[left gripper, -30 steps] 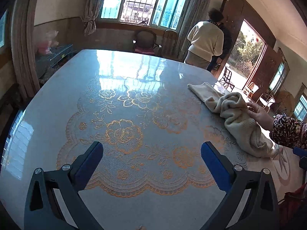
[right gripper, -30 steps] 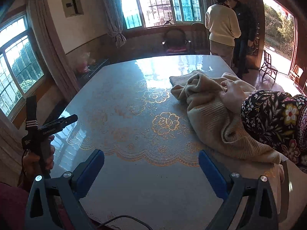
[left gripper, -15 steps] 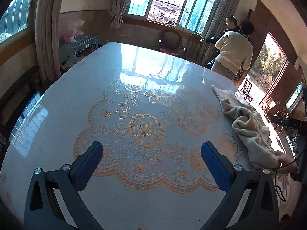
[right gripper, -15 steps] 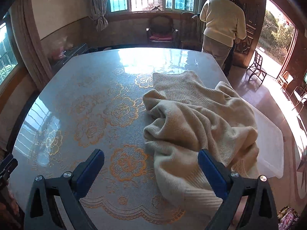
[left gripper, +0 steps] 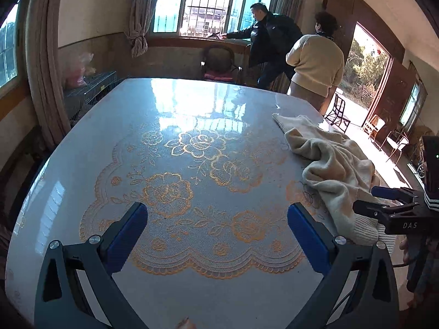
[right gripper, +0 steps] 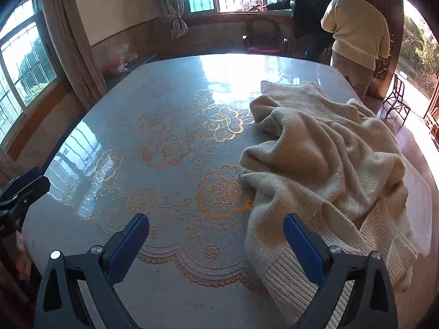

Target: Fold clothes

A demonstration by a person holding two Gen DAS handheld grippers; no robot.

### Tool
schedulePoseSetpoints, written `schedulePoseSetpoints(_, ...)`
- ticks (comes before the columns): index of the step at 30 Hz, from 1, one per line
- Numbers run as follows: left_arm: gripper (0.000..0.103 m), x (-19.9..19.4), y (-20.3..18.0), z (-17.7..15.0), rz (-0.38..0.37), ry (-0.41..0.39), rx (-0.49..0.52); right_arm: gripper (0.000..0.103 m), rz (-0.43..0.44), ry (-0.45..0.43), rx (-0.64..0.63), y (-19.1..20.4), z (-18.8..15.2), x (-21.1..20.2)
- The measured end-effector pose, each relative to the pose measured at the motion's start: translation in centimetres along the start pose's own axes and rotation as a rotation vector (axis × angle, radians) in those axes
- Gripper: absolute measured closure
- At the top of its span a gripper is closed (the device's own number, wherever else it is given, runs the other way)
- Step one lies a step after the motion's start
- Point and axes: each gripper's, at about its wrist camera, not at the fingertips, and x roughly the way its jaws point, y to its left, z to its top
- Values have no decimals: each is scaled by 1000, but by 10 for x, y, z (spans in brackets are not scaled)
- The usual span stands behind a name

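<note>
A crumpled cream knit sweater (right gripper: 329, 164) lies in a heap on the right half of the table, its ribbed hem toward the near edge. In the left wrist view the sweater (left gripper: 332, 170) sits off to the right. My right gripper (right gripper: 215, 227) is open just above the near table edge; its right finger stands over the sweater's hem without touching. My left gripper (left gripper: 216, 219) is open over the bare lace cloth, well left of the sweater. The right gripper (left gripper: 376, 200) also shows from the side by the sweater's near end.
The long glossy table (left gripper: 82, 142) carries a lace cloth with orange flowers (left gripper: 167, 192). Two people (right gripper: 354, 27) stand at the far end by the window, next to a chair (left gripper: 219, 65). A wire cage (left gripper: 96, 85) sits far left.
The bare hand that held the sweater is gone from it. The right gripper has swung round to face the sweater from close by. The left view has turned slightly toward the far window.
</note>
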Motion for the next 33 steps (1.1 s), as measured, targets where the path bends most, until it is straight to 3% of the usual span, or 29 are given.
schedulePoseSetpoints(2,0,0,-5,1,-36,5,-2,3,-43,1,-37,7,-6,-4)
schedulePoseSetpoints(6,0,3,-15,-2,-90,21,22,3,-122,-36,16,-14,-12,-25)
schedulePoseSetpoints(8,0,4,-18,-4,-111,27,28,3,-158,-95,79,-32,-15,-48)
schedulePoseSetpoints(16,0,5,-32,-5,-117,26,90,3,-486,-331,328,-82,-37,-103)
schedulePoseSetpoints(21,0,7,-37,-11,-112,41,111,3,-563,-359,377,-80,-53,-99)
schedulePoseSetpoints(28,0,9,-43,-21,-88,66,135,3,-402,-350,367,-52,-58,-63)
schedulePoseSetpoints(33,0,5,-42,-22,-32,35,135,3,-376,-314,306,-27,-57,-39)
